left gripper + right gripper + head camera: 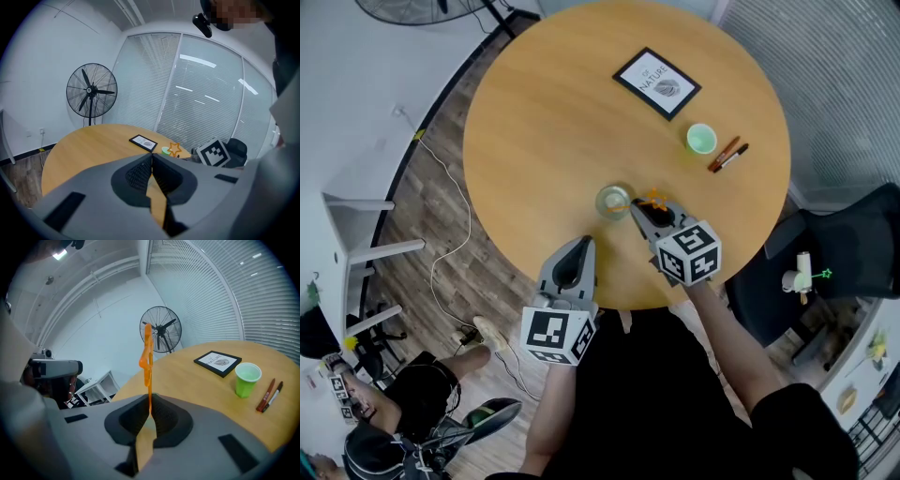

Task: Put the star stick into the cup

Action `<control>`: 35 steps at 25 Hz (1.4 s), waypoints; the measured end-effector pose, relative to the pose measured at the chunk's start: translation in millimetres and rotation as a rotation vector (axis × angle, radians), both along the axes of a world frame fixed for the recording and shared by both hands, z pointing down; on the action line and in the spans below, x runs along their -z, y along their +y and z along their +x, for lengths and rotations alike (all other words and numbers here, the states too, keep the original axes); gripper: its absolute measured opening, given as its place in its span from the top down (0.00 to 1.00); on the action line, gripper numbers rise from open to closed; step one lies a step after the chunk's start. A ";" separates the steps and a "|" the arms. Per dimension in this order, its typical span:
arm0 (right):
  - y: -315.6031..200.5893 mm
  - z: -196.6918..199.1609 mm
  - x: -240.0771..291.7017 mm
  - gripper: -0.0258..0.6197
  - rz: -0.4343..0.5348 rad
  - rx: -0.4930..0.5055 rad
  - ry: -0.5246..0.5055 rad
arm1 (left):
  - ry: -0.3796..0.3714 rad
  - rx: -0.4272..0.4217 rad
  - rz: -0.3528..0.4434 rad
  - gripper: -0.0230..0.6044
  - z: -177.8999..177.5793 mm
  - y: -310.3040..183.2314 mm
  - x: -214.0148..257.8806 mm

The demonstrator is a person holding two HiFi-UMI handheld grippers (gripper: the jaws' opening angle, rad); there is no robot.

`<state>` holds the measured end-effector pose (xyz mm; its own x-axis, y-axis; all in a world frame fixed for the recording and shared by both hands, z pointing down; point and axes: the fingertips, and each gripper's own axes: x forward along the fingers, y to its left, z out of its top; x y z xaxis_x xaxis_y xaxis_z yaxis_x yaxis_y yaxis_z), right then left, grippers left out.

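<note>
**Star stick pinched in right gripper beside the clear cup**

The right gripper [149, 401] has its jaws pressed onto the thin orange shaft of the star stick [147, 357]. In the right gripper view the stick rises straight up from the jaws, with its star head seen edge-on. In the head view the star head sits above the table [544, 122], just right of the clear cup [613, 201] and not over its mouth. The right gripper's tips reach the cup's right rim.

The left gripper [151, 158] is at the near edge of the table, left of the right one. Its jaws are pressed together with nothing between them.

Farther across the table lies a black-framed print [656, 82] with the word "NATURE" above a leaf drawing. The smaller line over that word is too small to read. To the right of the print stands a green cup [701, 139], and just right of that cup lie two pens [728, 155] side by side, one reddish-brown and one black. Each gripper carries a cube with black-and-white square markers. A standing fan [91, 91] is on the floor past the far side of the table.
</note>
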<state>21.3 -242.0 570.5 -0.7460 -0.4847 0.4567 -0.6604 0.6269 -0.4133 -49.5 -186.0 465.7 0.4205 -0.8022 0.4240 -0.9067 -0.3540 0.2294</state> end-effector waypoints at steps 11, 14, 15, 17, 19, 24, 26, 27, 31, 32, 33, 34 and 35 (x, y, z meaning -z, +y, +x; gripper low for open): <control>3.1 -0.8 -3.9 0.91 -0.003 0.011 0.018 | 0.001 -0.001 0.009 0.96 1.3 4.8 2.3; 3.0 0.2 -6.8 0.91 -0.004 0.015 0.031 | 0.001 0.000 0.008 0.96 1.8 3.9 1.8; 3.1 0.4 -7.7 0.91 -0.004 0.015 0.035 | 0.001 0.000 0.008 0.96 1.4 3.7 1.6; 4.2 0.6 -8.4 0.90 -0.004 0.013 0.040 | 0.001 0.001 0.009 0.96 0.3 4.5 2.1; 6.1 1.1 -8.9 0.90 -0.004 0.012 0.048 | 0.001 0.003 0.011 0.96 -0.5 6.5 3.0; 9.7 3.7 -10.5 0.89 -0.007 0.009 0.066 | 0.003 0.009 0.015 0.96 -0.6 11.3 4.2; 10.6 5.5 -10.0 0.88 -0.005 0.006 0.069 | 0.003 0.008 0.019 0.96 0.7 12.7 5.6; 11.0 6.6 -9.9 0.88 -0.005 0.004 0.069 | 0.003 0.007 0.020 0.96 1.5 13.3 6.2; 11.4 10.0 -10.3 0.87 -0.007 0.002 0.067 | -0.001 0.007 0.021 0.96 3.9 14.1 6.4; 12.0 10.4 -10.3 0.87 -0.007 0.003 0.066 | -0.002 0.007 0.021 0.96 4.2 14.7 6.1; 12.6 10.6 -10.2 0.86 -0.008 0.004 0.065 | -0.002 0.008 0.020 0.96 4.3 15.3 5.9; 13.1 10.7 -10.0 0.86 -0.011 0.003 0.064 | -0.002 0.010 0.020 0.96 4.1 15.8 5.9; 13.5 10.7 -9.7 0.86 -0.013 0.002 0.063 | 0.000 0.012 0.019 0.96 3.7 16.3 6.0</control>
<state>32.0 -228.5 580.2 -0.7165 -0.4771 0.5089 -0.6841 0.6232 -0.3790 -45.8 -169.7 459.7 0.4109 -0.8150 0.4086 -0.9108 -0.3477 0.2224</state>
